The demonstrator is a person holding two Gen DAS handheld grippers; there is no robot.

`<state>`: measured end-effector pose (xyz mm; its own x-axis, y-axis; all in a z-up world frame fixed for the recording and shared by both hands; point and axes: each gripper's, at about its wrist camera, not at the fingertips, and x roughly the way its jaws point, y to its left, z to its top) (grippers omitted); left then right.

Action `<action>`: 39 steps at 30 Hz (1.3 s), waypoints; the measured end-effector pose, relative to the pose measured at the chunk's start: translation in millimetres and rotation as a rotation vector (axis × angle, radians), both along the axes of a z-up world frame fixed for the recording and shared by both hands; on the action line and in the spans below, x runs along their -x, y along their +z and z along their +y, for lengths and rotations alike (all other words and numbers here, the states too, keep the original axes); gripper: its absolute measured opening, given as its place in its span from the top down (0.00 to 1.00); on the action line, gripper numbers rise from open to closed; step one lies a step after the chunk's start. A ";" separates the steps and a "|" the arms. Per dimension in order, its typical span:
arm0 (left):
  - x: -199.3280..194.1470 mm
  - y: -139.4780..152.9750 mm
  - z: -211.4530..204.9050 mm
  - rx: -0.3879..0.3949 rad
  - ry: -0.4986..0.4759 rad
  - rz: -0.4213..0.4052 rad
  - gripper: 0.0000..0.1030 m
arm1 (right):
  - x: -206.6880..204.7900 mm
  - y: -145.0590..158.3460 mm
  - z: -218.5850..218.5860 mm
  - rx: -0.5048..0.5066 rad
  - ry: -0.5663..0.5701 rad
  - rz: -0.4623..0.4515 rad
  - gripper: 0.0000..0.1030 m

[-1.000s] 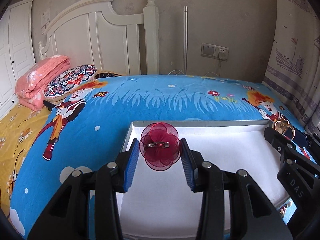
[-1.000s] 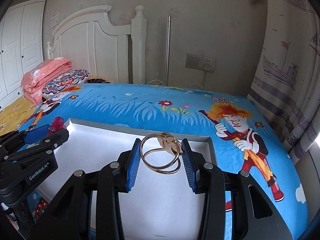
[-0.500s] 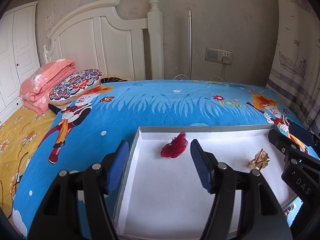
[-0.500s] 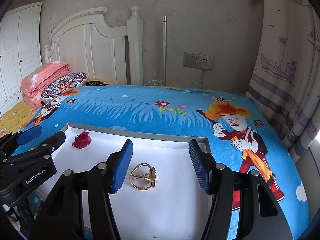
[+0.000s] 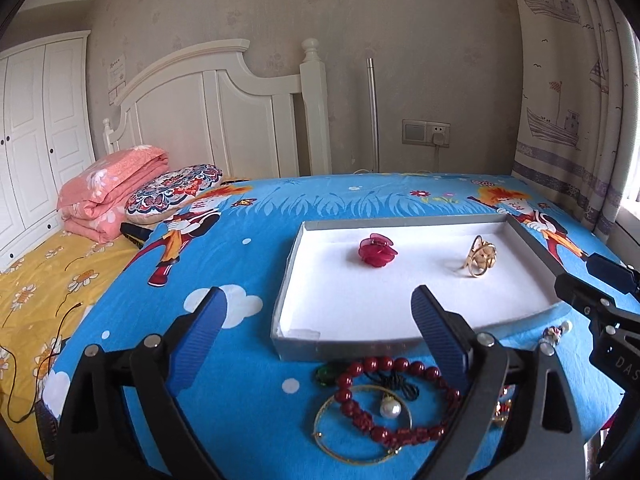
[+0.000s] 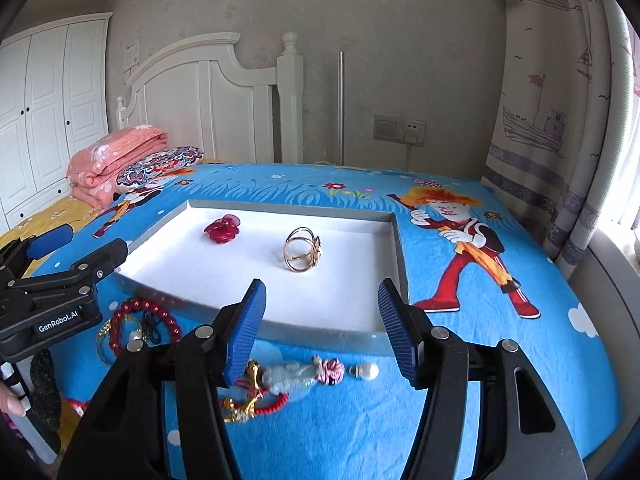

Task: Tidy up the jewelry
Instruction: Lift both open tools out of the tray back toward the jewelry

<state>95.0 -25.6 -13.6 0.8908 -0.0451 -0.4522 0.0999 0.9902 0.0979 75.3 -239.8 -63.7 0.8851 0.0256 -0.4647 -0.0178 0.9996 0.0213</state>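
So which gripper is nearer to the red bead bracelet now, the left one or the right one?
Left. The left gripper hangs open right over the red bead bracelet; the right gripper is off to its side, above the pearl pin.

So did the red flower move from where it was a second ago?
Yes. The red flower left the left hand-held gripper, which is now open, and lies on the white tray floor near the far wall.

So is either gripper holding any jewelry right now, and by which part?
Nothing is held. The left gripper and right gripper are both open and empty; the red flower brooch and gold ring lie in the tray.
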 end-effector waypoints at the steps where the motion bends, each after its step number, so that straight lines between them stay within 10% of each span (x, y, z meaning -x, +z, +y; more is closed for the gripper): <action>1: 7.3 -2.4 1.9 0.001 0.003 -0.003 0.12 | 6.6 -3.5 -1.2 -0.002 0.001 0.001 0.46; 39: 51.5 -33.3 2.3 -0.036 -0.021 -0.053 0.06 | 32.1 -40.8 -31.3 0.007 -0.159 0.144 0.55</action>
